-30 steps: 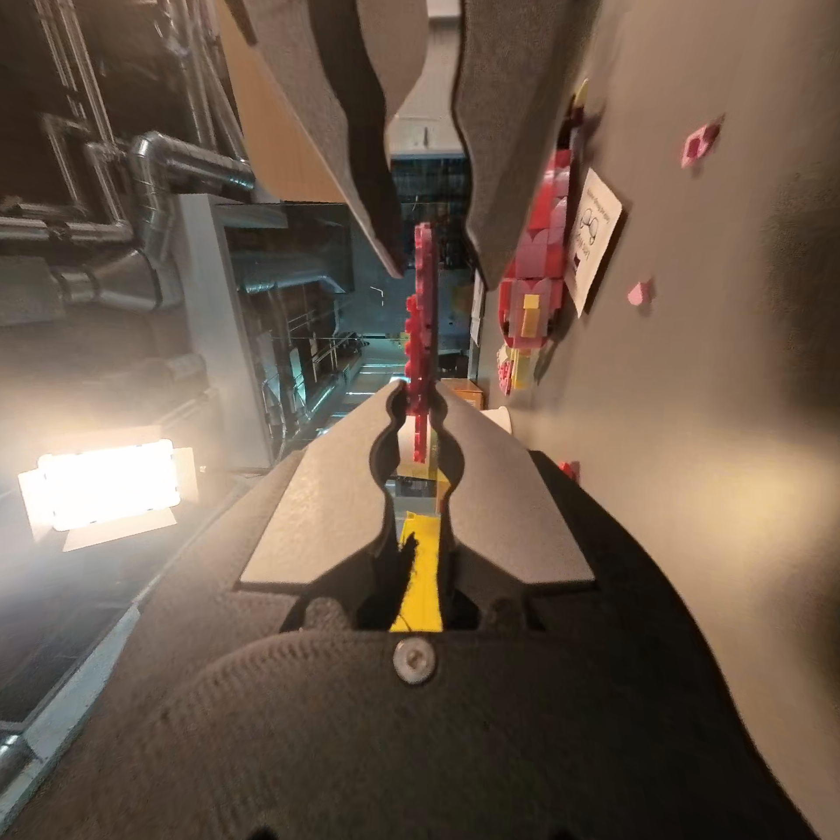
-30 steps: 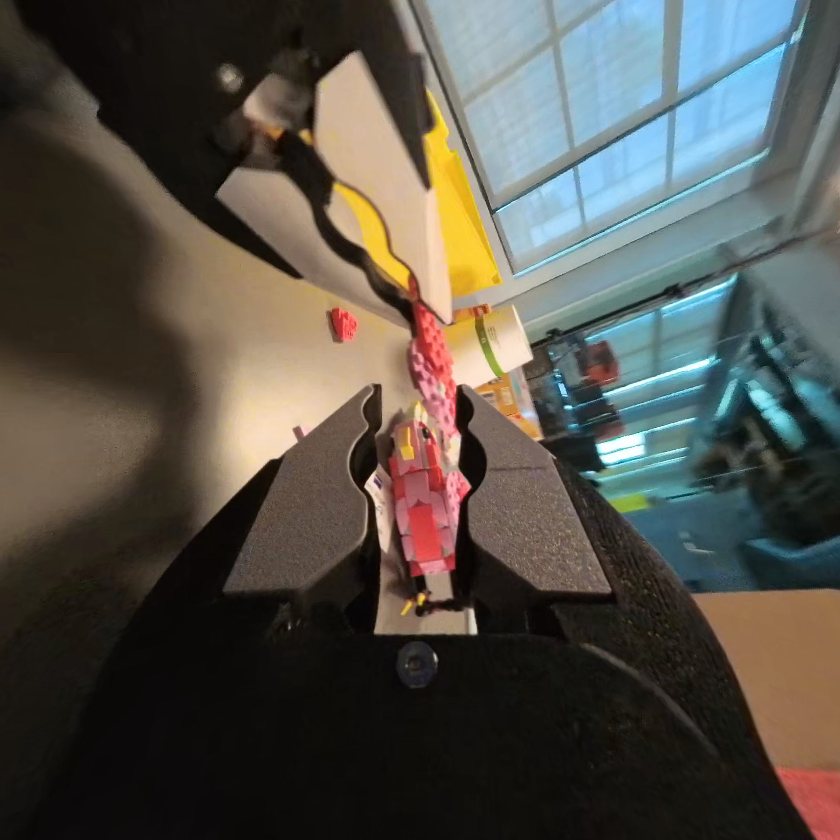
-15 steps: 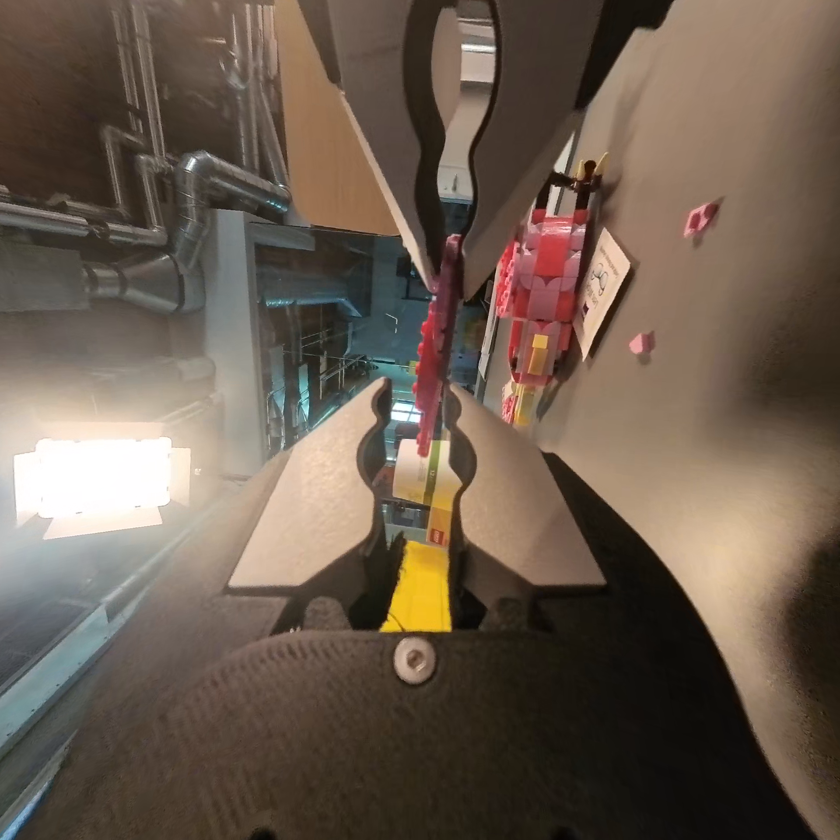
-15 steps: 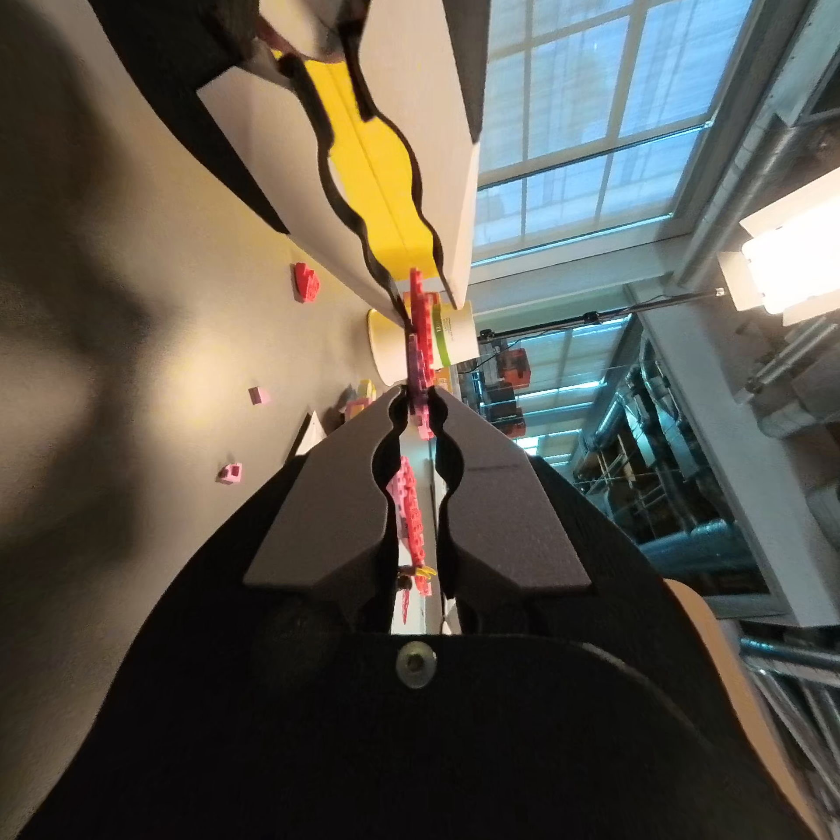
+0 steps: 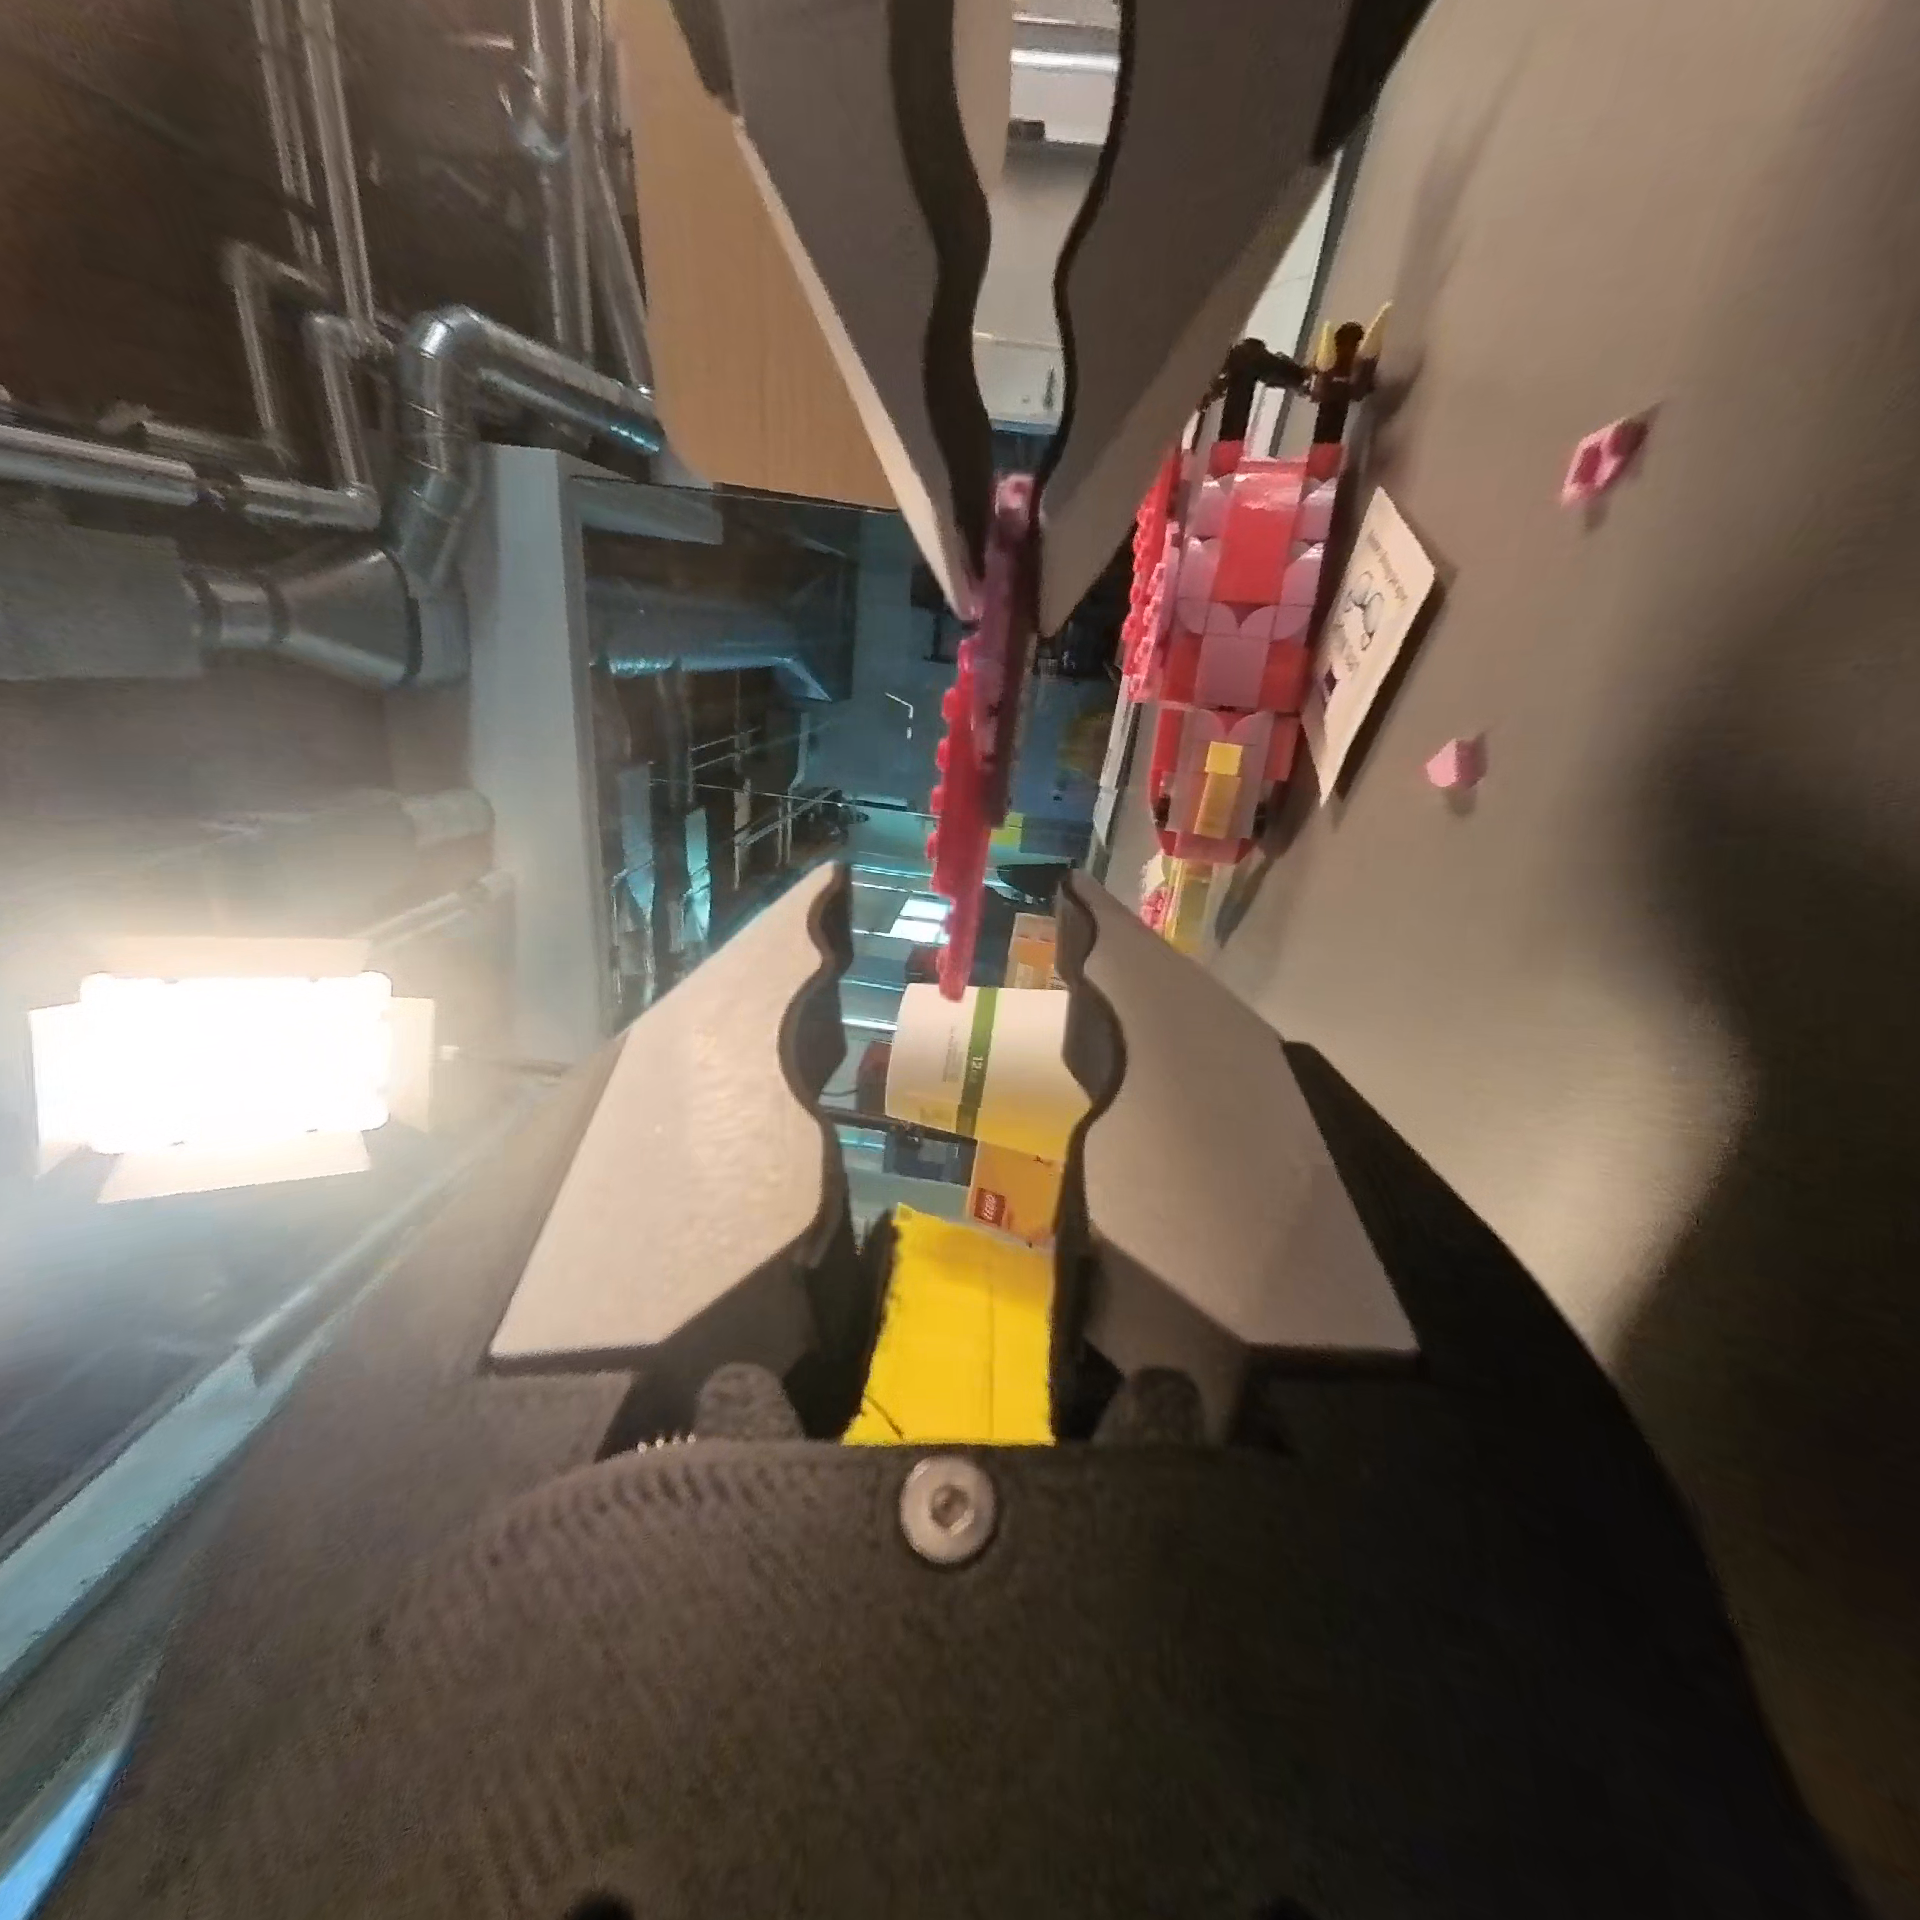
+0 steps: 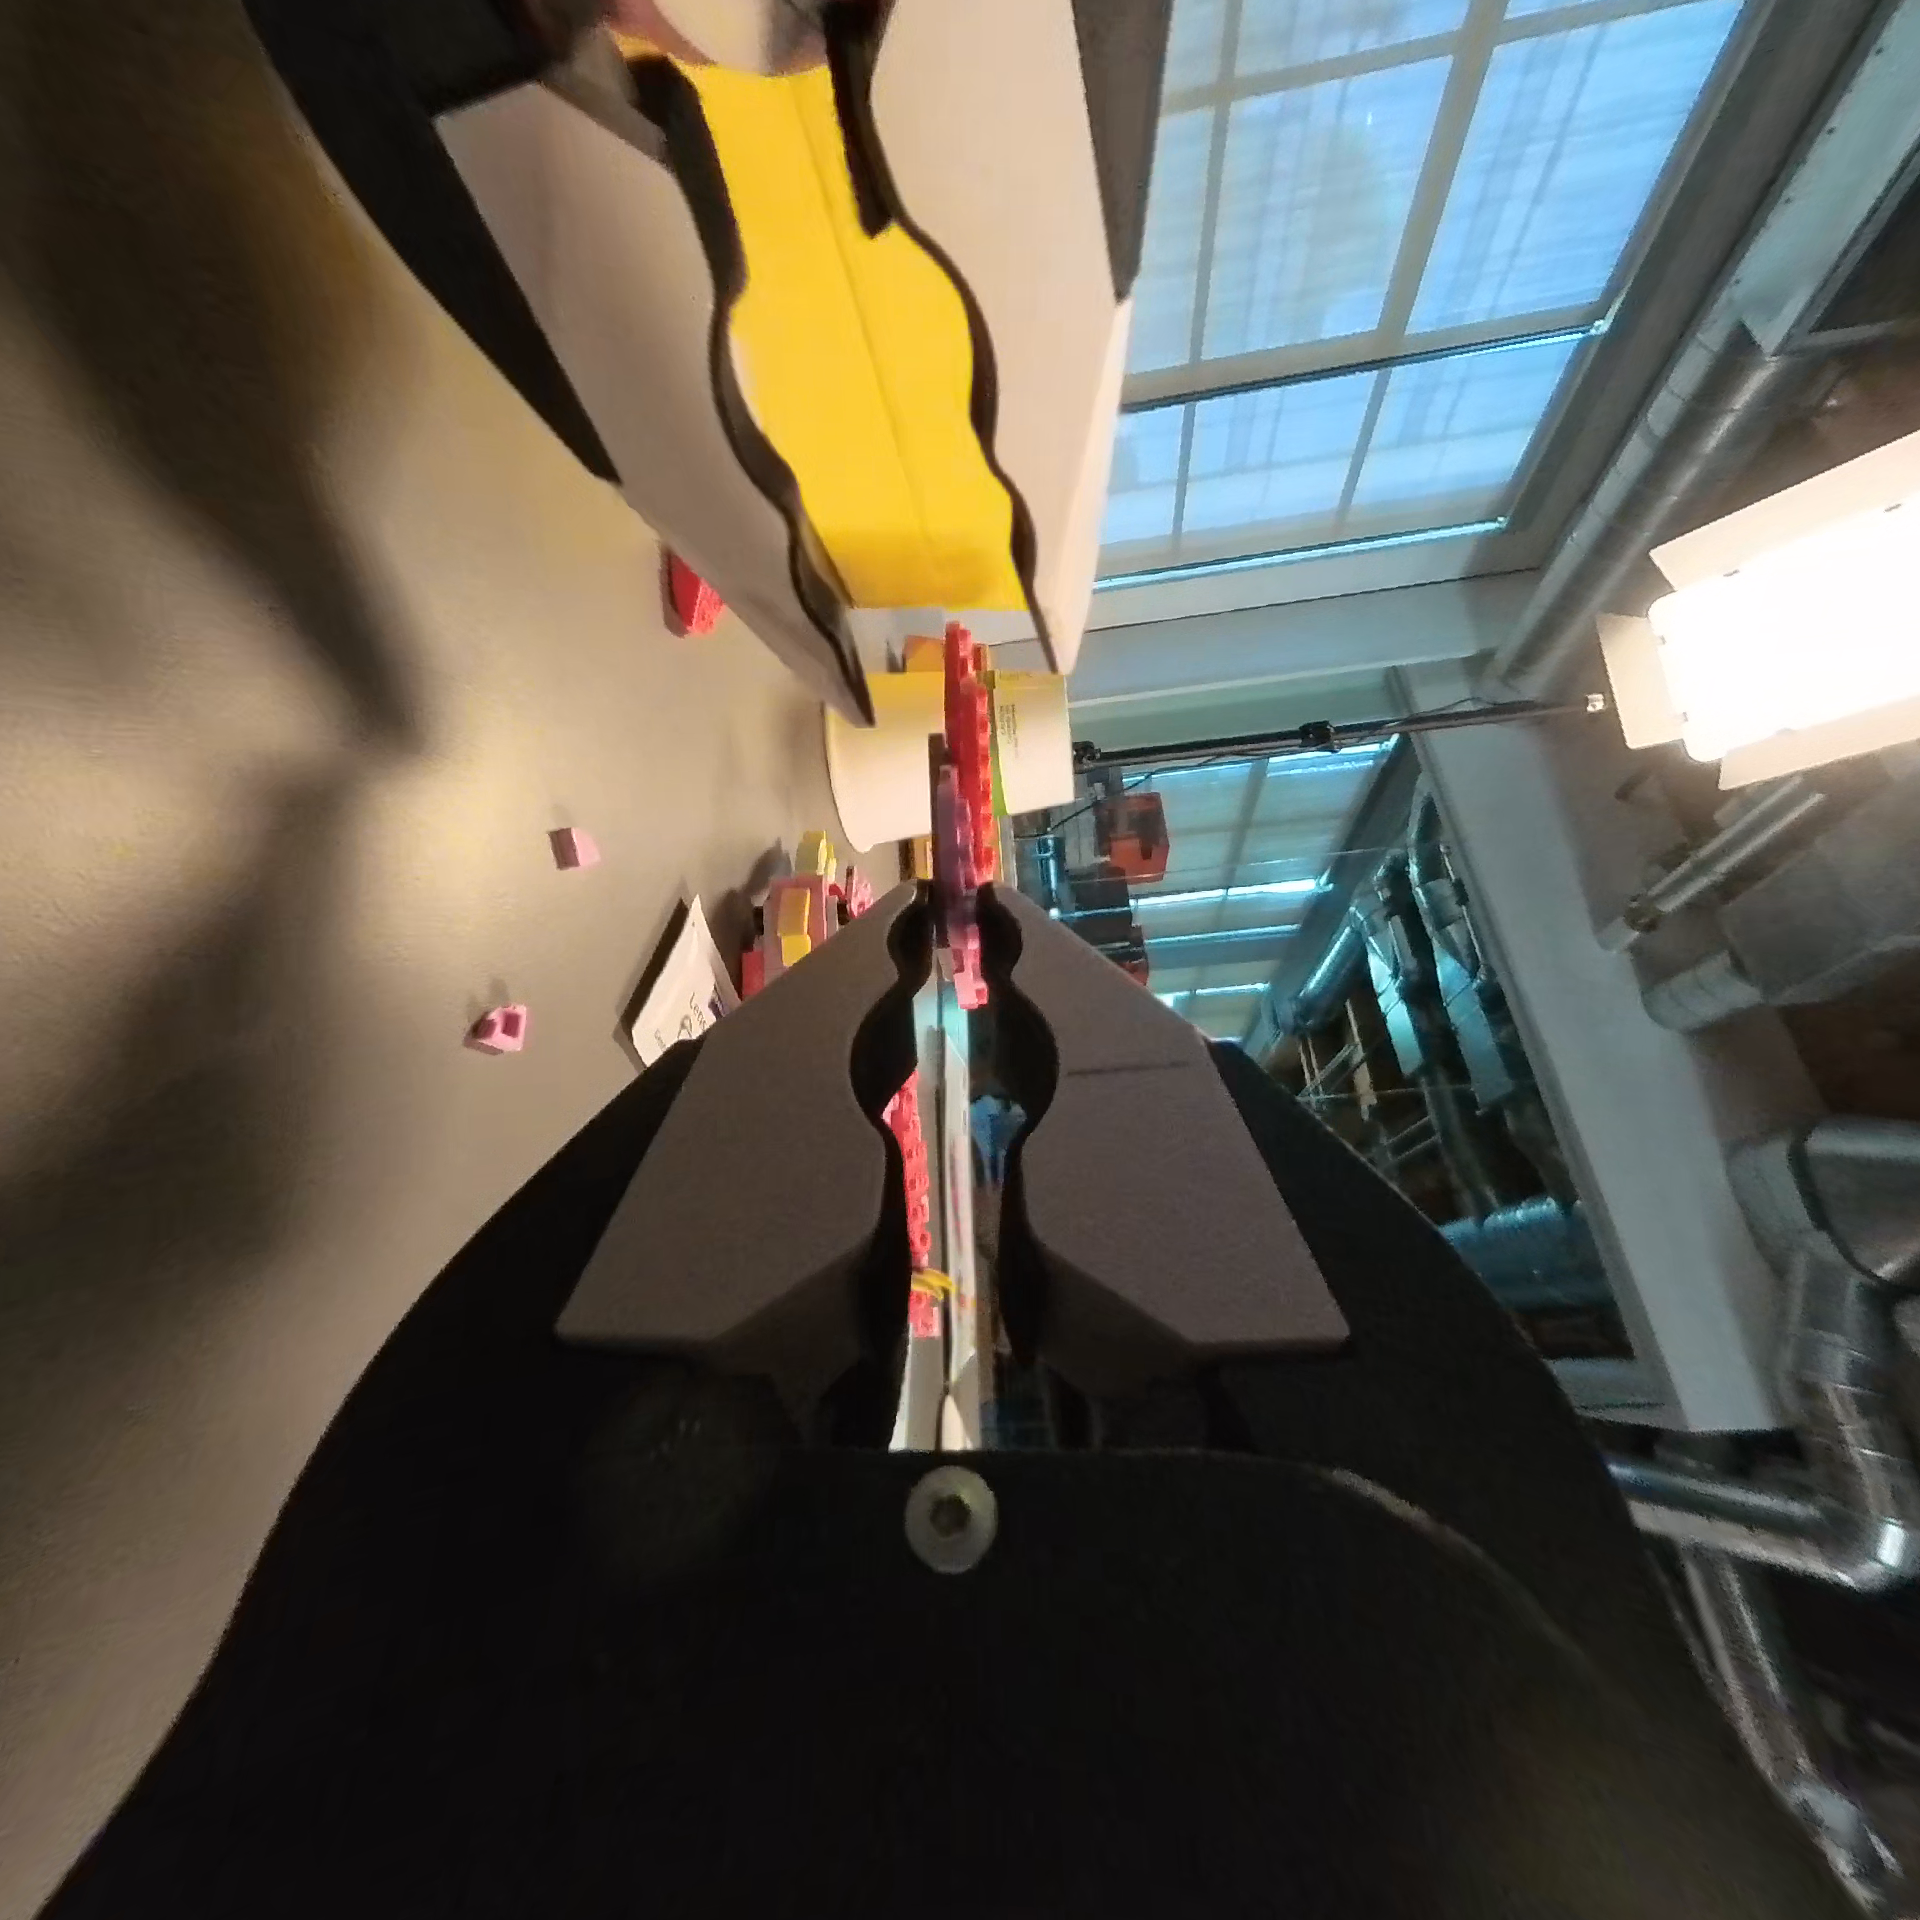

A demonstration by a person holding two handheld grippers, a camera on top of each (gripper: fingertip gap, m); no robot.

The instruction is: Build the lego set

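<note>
Grey fingers (image 5: 727, 1091) spread beside brick plate (image 5: 971, 790)

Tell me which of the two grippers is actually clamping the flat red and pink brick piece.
The right gripper: its fingertips pinch the brick piece. The left gripper stands open around it.

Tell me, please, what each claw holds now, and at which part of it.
The right claw grips the flat red and pink brick piece at its pink end. The left claw is open; the piece's red end hangs between its fingers, untouched.

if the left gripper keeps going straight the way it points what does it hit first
Probably the pink brick plate, hanging between the left gripper's open fingers and pinched at its far end by the right gripper.
</note>
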